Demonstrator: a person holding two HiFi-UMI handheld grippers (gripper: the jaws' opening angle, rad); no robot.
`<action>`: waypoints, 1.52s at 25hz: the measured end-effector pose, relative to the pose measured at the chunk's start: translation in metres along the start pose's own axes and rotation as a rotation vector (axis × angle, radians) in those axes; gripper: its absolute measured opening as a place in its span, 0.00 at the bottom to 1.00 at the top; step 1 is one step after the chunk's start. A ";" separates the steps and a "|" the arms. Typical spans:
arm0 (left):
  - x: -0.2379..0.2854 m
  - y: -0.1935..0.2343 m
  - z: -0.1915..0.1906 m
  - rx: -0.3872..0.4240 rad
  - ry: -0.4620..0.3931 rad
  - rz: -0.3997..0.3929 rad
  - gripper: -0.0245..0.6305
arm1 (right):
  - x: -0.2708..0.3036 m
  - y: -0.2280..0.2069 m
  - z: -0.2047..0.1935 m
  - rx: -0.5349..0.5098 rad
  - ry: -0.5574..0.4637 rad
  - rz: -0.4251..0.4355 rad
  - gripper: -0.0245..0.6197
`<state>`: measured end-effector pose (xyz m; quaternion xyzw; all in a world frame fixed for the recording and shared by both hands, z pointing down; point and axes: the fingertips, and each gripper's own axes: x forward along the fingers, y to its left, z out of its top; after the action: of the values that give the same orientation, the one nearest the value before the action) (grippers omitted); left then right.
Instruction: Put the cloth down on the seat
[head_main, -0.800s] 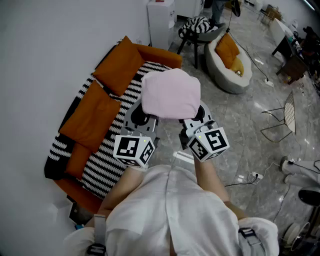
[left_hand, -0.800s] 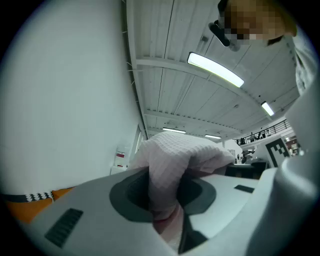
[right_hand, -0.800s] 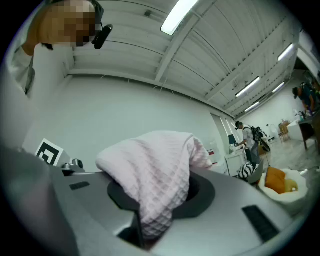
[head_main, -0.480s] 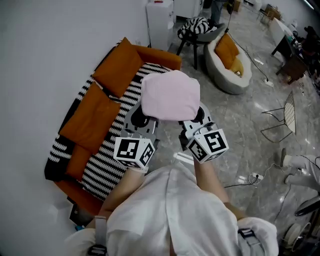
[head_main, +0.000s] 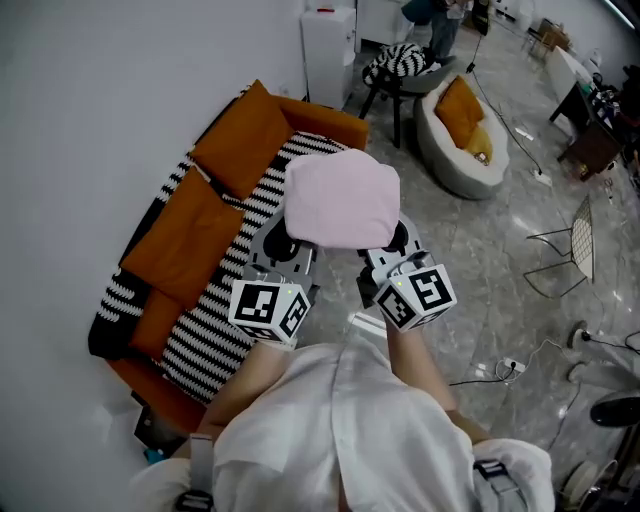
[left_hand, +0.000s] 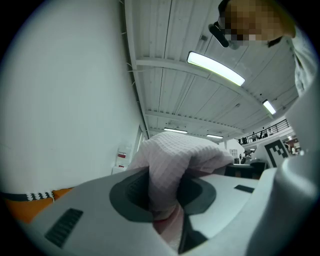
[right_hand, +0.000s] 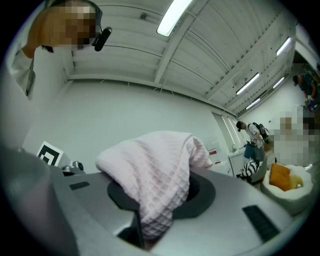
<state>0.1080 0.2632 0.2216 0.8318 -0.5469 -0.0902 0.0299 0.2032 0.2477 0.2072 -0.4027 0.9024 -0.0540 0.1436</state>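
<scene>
A folded pale pink waffle cloth (head_main: 341, 200) hangs in the air between both grippers, over the front edge of a sofa seat (head_main: 240, 270) covered with a black-and-white striped throw. My left gripper (head_main: 283, 241) is shut on the cloth's left side (left_hand: 167, 170), and my right gripper (head_main: 392, 243) is shut on its right side (right_hand: 155, 185). Both point upward, so each gripper view shows the cloth bunched in the jaws against wall and ceiling. The jaw tips are hidden under the cloth in the head view.
Orange cushions (head_main: 210, 200) lean on the sofa's back by the white wall. A white cabinet (head_main: 328, 45), a striped chair (head_main: 400, 65) and a round white lounger (head_main: 465, 130) with an orange cushion stand beyond. A wire stool (head_main: 570, 245) and cables (head_main: 505, 352) are on the marble floor at right.
The two grippers and the cloth have stayed almost still relative to me; the view has shifted slightly, with the sofa a little lower in the picture.
</scene>
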 end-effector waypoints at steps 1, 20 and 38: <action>0.001 -0.001 0.000 -0.001 0.001 0.003 0.21 | 0.000 -0.001 0.000 0.004 0.003 0.003 0.23; 0.006 0.049 -0.034 -0.023 0.068 0.087 0.21 | 0.039 -0.006 -0.053 0.047 0.120 0.062 0.23; 0.134 0.243 -0.069 -0.080 0.120 -0.036 0.21 | 0.245 -0.059 -0.132 -0.077 0.269 -0.008 0.22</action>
<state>-0.0475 0.0400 0.3100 0.8435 -0.5252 -0.0626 0.0939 0.0494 0.0241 0.2925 -0.4008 0.9132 -0.0731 0.0056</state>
